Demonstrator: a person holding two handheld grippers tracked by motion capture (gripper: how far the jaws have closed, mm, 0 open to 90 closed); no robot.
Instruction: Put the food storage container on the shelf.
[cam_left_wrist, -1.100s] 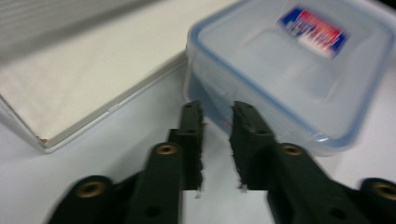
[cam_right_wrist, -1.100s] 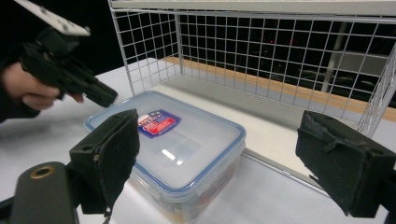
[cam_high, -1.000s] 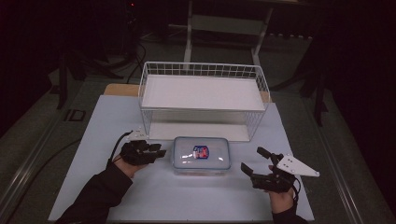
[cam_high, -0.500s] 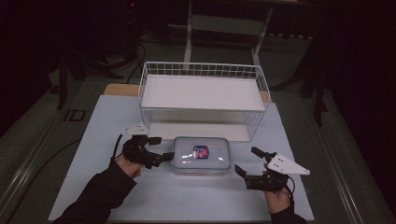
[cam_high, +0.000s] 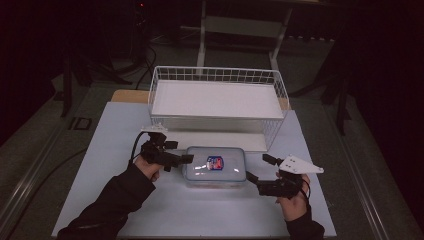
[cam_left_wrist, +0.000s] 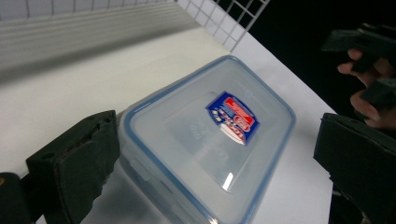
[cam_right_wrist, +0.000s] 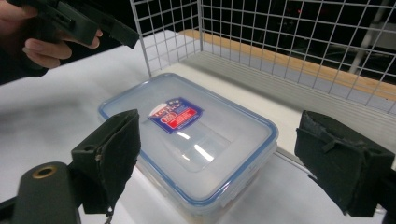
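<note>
High view: white bench (cam_high: 125, 200) carrying a wire basket (cam_high: 217, 102) at 12 o'clock, open side facing the person, likely waiting to receive the clear lidded box (cam_high: 215, 166). Box sitting flat mid-bench, just in front of the basket. Left tongs (cam_high: 184, 159) at its 9 o'clock edge, having just been opening, now spread, nothing pinched. Right tongs (cam_high: 257, 170) at 3 o'clock, spread and apart from the box, probably lining up a two-sided lift.

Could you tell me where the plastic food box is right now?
In the high view the food box sits on the white table, in front of the wire basket.
</note>
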